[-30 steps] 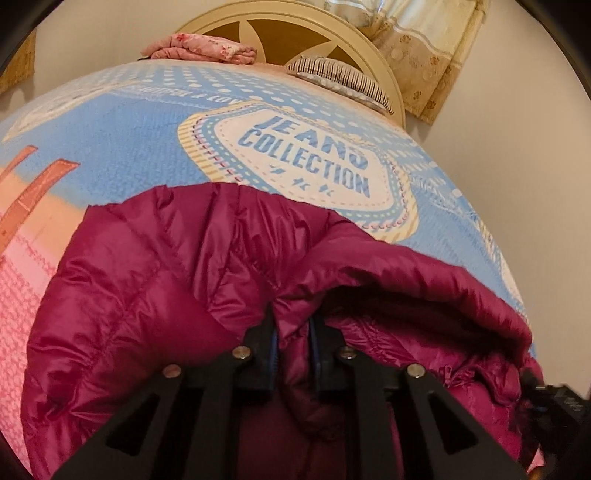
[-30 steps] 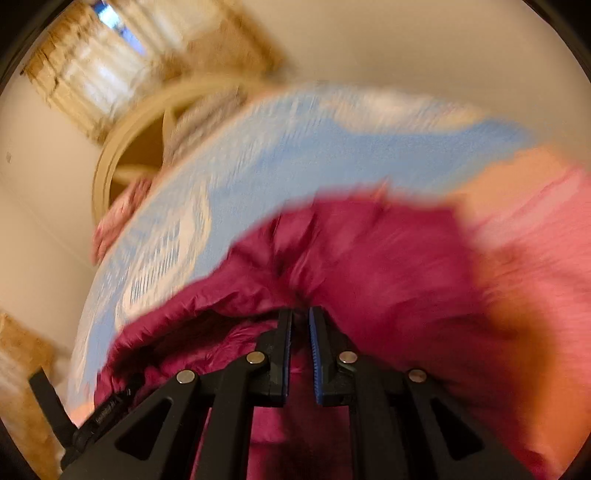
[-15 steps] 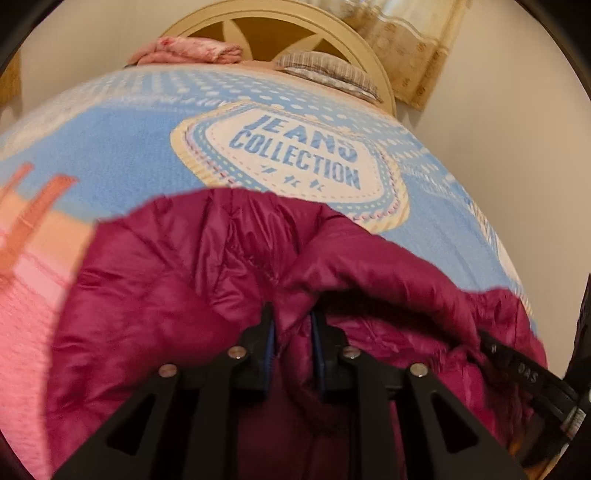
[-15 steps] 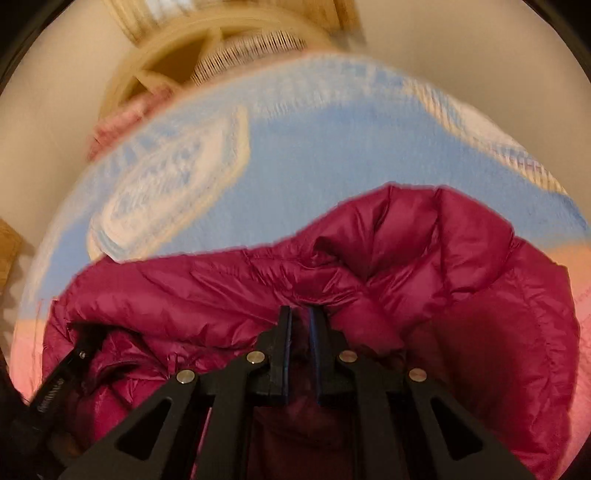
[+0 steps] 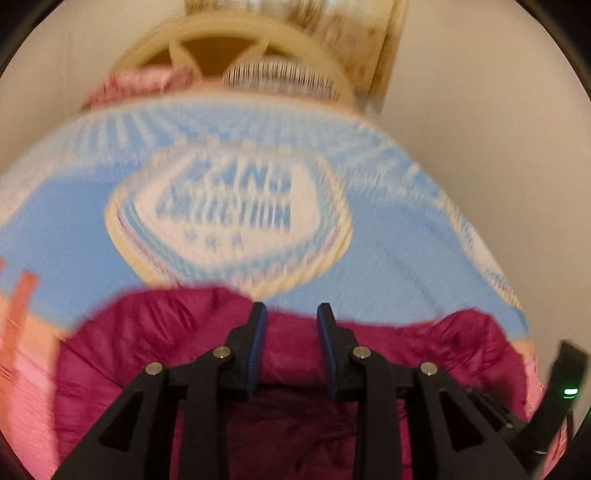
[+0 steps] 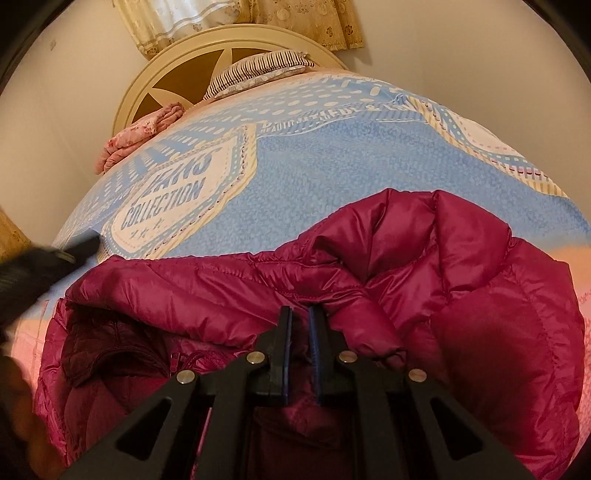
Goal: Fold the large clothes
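A magenta puffer jacket (image 6: pixel 461 295) lies bunched on the near part of a bed with a blue printed blanket (image 6: pixel 332 166). My right gripper (image 6: pixel 300 314) is shut on a fold of the jacket near its upper edge. My left gripper (image 5: pixel 290 314) is open and empty, its fingers apart just above the jacket (image 5: pixel 147 339); this view is blurred by motion. The left gripper's body shows dark and blurred at the left edge of the right wrist view (image 6: pixel 33 273). The right gripper's body shows at the lower right of the left wrist view (image 5: pixel 557 398).
A cream round headboard (image 6: pixel 155 70) stands at the far end with a striped pillow (image 6: pixel 258 70) and a folded pink cloth (image 6: pixel 140 129). Curtains (image 6: pixel 295 22) hang behind. A plain wall runs along the bed's right side (image 5: pixel 498 129).
My left gripper has opened, let go of the jacket fold and lifted back. The right gripper has kept its hold and swung so that the bed faces it squarely.
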`<state>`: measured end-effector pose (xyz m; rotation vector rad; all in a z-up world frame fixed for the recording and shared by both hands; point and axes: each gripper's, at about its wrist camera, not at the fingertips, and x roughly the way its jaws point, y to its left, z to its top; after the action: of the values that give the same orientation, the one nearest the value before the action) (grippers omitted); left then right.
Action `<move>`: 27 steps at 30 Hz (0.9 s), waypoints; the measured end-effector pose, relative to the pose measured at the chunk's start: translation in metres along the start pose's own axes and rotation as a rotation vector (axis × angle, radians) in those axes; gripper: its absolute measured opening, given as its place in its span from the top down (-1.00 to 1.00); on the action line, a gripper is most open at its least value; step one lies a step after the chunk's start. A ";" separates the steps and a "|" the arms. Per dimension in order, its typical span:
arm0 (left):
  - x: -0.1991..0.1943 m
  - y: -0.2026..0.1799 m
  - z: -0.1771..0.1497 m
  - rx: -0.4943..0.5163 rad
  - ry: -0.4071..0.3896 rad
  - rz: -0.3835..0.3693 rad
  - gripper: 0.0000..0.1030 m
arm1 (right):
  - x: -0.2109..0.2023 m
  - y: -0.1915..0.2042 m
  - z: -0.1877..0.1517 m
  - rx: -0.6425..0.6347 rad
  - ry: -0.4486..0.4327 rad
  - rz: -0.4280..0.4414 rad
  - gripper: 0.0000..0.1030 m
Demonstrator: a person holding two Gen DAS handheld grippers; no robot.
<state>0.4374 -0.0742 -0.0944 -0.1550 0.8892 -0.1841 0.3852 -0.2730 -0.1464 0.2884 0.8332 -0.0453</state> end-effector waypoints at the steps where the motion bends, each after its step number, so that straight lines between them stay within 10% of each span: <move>1: 0.011 0.003 -0.009 0.002 0.027 -0.011 0.39 | 0.000 0.000 0.000 0.000 -0.001 0.001 0.82; 12: 0.027 0.005 -0.035 0.053 0.002 -0.002 0.40 | -0.033 0.025 0.010 -0.009 -0.093 0.084 0.82; 17: 0.027 0.007 -0.034 0.042 0.000 -0.015 0.39 | 0.022 0.054 0.003 -0.130 0.122 0.094 0.81; 27: 0.030 0.005 -0.032 0.053 0.005 -0.001 0.39 | 0.019 0.052 0.005 -0.120 0.089 0.081 0.82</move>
<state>0.4315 -0.0777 -0.1382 -0.1052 0.8885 -0.2090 0.4095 -0.2226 -0.1449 0.2119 0.9079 0.0939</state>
